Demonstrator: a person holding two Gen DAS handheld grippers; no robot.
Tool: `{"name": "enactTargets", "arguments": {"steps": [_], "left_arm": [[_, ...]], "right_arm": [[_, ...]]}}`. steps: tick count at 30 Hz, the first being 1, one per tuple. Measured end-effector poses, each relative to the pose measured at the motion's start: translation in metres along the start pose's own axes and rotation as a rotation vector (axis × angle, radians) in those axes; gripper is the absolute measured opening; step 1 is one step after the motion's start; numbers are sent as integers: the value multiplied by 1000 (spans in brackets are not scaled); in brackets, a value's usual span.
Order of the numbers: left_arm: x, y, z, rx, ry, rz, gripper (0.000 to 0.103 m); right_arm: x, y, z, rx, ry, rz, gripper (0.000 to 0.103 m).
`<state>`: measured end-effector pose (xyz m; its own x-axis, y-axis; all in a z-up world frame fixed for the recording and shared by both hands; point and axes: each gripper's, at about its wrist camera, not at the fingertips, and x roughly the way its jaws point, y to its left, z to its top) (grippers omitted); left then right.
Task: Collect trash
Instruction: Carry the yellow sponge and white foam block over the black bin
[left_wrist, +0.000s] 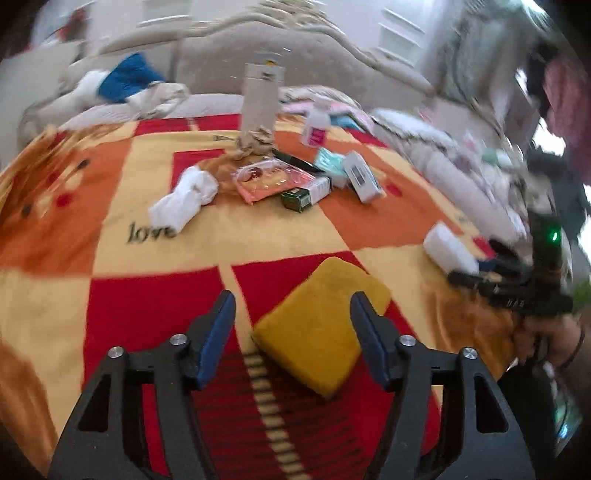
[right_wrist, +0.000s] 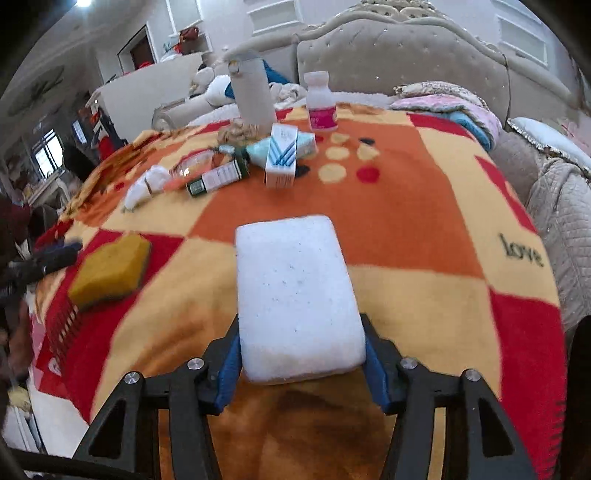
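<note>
The white sponge (right_wrist: 299, 295) was a thick rounded-corner block, porous with tiny dark specks, lying on the blanket (right_wrist: 424, 229) at the near edge of the bed, its near end pinched between the blue pads of the right gripper (right_wrist: 302, 356), which touched both its sides. The yellow sponge (left_wrist: 323, 323) was a soft mustard rectangular pad with a darker scouring layer underneath, lying flat on a red patch of blanket; the left gripper (left_wrist: 293, 325) stood spread around it, the right pad overlapping its edge and the left pad clear of it. The blanket was fuzzy fleece in red, orange and yellow checks with "love" printed on it. Farther back a litter cluster sat together: crumpled white tissue (left_wrist: 184, 199), crinkly pink plastic wrapper (left_wrist: 269, 181), dark green small box (left_wrist: 304, 194), white carton box (right_wrist: 282, 157) with blue stripes, a white plastic bottle (right_wrist: 322, 101) with pink label, and a tall white cylinder (right_wrist: 251, 88) standing upright. A tufted beige headboard (right_wrist: 388, 51) stood behind.
</note>
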<state>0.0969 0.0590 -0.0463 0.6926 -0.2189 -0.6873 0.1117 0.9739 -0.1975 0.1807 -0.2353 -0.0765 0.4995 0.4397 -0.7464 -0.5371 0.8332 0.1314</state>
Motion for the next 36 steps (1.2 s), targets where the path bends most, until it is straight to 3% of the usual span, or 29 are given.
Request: {"name": "enactTargets", "arguments": {"steps": [2, 6, 10, 18, 20, 24, 28, 32, 36], "left_arm": [[13, 3, 7, 71, 70, -114, 64], [23, -4, 14, 194, 140, -229, 65], [34, -17, 15, 331, 191, -165, 65], [40, -35, -11, 442, 254, -84, 69], [39, -33, -13, 437, 245, -75, 69], [35, -24, -7, 318, 217, -114, 68], [28, -24, -3, 228, 189, -142, 55], [19, -38, -6, 205, 156, -110, 51], [0, -50, -1, 124, 64, -41, 51]], "right_arm": [[1, 0, 0, -4, 4, -4, 56], [0, -1, -1, -8, 1, -3, 57], [-1, -2, -1, -6, -1, -2, 57], [-1, -5, -1, 17, -8, 20, 57], [0, -5, -1, 15, -8, 18, 57], [0, -5, -1, 18, -9, 20, 57], [-1, -6, -2, 34, -15, 33, 57], [-3, -3, -2, 25, -19, 7, 56], [-14, 1, -5, 59, -17, -22, 56]]}}
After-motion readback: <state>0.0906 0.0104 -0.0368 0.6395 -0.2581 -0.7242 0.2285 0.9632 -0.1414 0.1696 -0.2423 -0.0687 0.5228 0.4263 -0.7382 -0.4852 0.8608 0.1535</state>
